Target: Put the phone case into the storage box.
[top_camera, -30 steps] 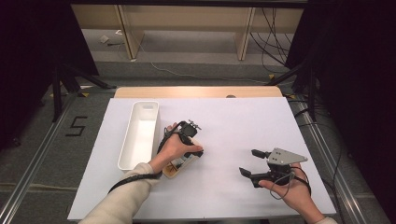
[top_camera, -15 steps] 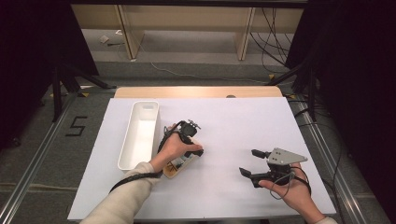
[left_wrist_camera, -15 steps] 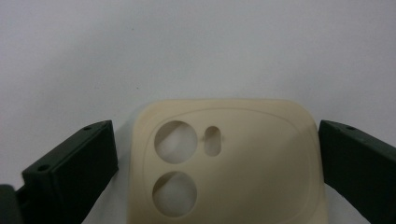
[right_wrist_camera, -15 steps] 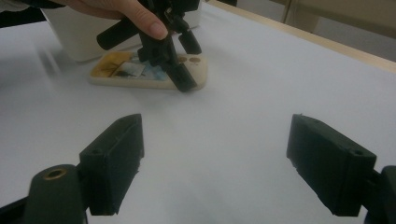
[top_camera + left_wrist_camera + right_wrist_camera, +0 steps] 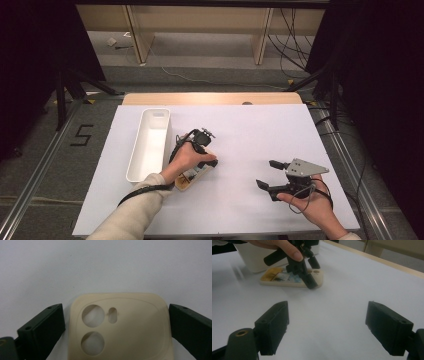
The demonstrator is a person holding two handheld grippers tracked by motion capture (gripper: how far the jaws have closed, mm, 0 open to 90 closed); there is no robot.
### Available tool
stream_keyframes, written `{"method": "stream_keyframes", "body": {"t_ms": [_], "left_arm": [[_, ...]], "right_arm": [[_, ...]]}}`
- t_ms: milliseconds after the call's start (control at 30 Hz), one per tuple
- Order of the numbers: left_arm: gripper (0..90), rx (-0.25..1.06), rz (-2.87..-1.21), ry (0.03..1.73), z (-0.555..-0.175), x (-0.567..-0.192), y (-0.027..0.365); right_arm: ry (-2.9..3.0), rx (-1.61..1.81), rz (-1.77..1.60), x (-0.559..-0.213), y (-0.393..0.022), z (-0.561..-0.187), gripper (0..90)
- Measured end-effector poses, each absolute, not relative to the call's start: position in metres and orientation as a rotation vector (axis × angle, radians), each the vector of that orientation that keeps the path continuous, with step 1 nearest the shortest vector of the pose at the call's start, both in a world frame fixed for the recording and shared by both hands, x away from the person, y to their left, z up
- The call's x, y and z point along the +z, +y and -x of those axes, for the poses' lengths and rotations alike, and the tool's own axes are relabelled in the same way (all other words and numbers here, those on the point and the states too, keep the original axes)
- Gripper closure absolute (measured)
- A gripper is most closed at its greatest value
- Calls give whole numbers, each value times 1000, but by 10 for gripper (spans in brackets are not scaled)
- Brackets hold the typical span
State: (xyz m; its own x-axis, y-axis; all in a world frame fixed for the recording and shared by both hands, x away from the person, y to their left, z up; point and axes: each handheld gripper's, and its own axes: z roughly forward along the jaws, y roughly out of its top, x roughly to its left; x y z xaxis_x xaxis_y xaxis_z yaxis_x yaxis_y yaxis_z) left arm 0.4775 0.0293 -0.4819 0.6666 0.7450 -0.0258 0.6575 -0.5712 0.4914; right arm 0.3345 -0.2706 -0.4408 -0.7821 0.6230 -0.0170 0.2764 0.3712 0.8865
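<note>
A cream phone case (image 5: 130,330) with camera cut-outs lies flat on the white table cover. My left gripper (image 5: 116,309) is lowered over its end, one black jaw close on each side, with a thin gap at the left jaw. From above, the left hand holds that gripper (image 5: 200,167) over the case (image 5: 190,179) just right of the bin. The right gripper view shows the case (image 5: 287,280) has a picture on its inner face. My right gripper (image 5: 266,174) rests open at the front right, nothing between its fingers (image 5: 274,322).
A long white bin (image 5: 134,156) stands left of the case, with its near wall (image 5: 254,260) behind the left hand. The white cover (image 5: 240,135) spreads bare between the two grippers. A wooden table edge (image 5: 210,98) runs along the back.
</note>
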Motion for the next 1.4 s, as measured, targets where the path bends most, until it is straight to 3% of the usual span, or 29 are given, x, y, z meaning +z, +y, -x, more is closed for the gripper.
{"method": "stream_keyframes", "body": {"t_ms": [233, 1067, 1400], "left_arm": [[90, 257, -2400, 1105, -476, -480, 29], [111, 269, -2407, 1097, -475, -478, 28], [112, 312, -2338, 1071, -469, -466, 29]], "right_arm": [[2289, 1378, -788, -441, -270, -335, 200], [2287, 1382, -793, -441, -271, -335, 200], [2287, 1382, -793, -442, -271, -335, 201]]}}
